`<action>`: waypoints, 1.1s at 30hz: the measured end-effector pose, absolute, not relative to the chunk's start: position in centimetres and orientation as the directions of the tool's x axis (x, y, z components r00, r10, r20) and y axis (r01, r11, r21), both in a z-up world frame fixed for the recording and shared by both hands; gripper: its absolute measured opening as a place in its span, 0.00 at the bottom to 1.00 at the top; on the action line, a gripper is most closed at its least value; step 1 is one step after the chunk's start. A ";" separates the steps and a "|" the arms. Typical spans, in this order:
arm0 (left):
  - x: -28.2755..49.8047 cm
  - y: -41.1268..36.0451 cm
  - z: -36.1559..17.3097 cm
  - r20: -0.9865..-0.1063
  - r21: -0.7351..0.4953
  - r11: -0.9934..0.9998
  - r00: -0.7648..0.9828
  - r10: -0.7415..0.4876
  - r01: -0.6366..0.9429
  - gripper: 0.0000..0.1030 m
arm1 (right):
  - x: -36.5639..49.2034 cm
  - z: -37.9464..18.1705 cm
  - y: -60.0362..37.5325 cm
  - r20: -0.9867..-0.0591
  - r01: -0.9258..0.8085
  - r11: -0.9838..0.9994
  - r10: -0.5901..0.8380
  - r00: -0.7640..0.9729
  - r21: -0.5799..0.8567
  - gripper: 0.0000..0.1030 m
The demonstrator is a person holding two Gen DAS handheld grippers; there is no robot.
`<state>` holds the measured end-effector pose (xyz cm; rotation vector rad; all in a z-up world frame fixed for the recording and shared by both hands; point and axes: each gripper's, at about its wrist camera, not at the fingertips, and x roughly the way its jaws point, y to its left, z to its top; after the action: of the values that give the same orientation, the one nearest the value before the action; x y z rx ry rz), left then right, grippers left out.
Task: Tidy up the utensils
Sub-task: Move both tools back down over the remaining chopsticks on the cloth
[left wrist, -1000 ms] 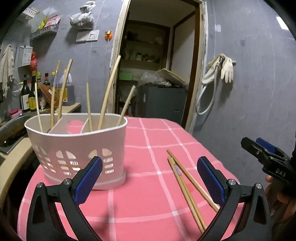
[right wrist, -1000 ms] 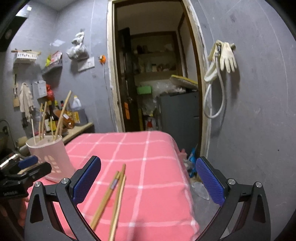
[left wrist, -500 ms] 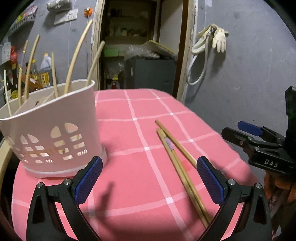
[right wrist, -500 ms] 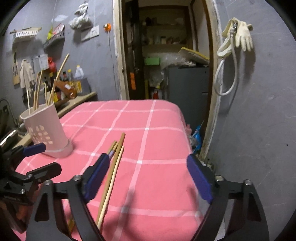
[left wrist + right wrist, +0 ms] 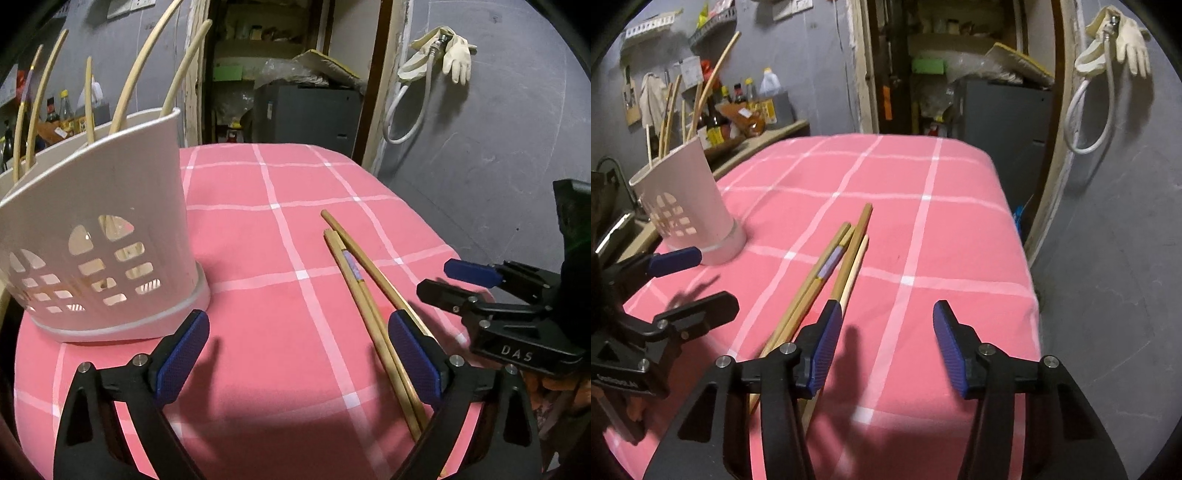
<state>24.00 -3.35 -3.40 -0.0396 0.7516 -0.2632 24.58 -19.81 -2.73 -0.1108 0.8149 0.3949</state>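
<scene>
Lying loose on the pink checked cloth, the chopsticks sat right of the white holder, which already held several upright sticks. Left gripper hovered wide open with nothing between its jaws, its right pad over the sticks' near ends. Right gripper had just been closing, half open, gripping nothing, chopsticks just left of it

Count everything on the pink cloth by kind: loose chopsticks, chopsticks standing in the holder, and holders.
Loose chopsticks lying on the cloth: 4
Chopsticks standing in the holder: 6, as far as the right wrist view separates them
White holder: 1
Total: 11
</scene>
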 end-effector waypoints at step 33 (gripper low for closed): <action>27.8 -5.3 -4.3 -0.759 -0.210 0.937 0.558 -0.336 0.279 0.41 | 26.4 -4.2 -21.1 -0.780 -0.386 0.918 0.309 0.544 0.094 0.12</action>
<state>27.80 -5.30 -4.34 -0.0688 0.9090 -0.3629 26.37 -21.13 -4.16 -0.0930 0.9066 0.4132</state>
